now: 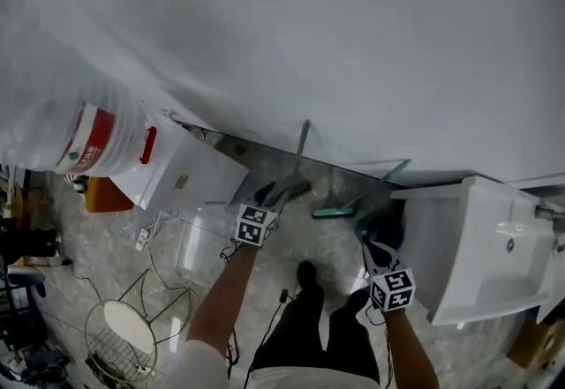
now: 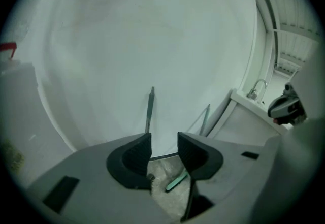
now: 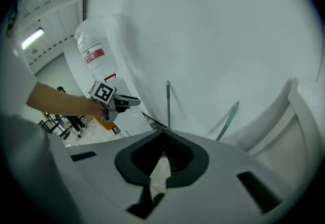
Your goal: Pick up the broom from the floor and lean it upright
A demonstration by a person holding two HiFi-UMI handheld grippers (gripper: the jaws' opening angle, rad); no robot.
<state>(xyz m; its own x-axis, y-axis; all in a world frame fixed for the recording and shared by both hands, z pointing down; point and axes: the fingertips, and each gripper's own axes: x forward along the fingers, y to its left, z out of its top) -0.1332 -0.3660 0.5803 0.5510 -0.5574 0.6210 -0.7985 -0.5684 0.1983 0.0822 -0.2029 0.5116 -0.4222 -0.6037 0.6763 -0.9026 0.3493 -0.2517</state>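
Observation:
The broom's long grey handle stands upright against the white wall, with its dark head on the floor. It also shows straight ahead in the left gripper view and in the right gripper view. My left gripper hovers just in front of the broom's lower end. Its jaws are open with nothing between them. My right gripper is further right and nearer to me, shut and holding nothing.
A second tool leans by the broom, teal head on the floor, thin handle slanting up the wall. A white sink unit stands right. A red-labelled white container, white box, cables and wire basket lie left.

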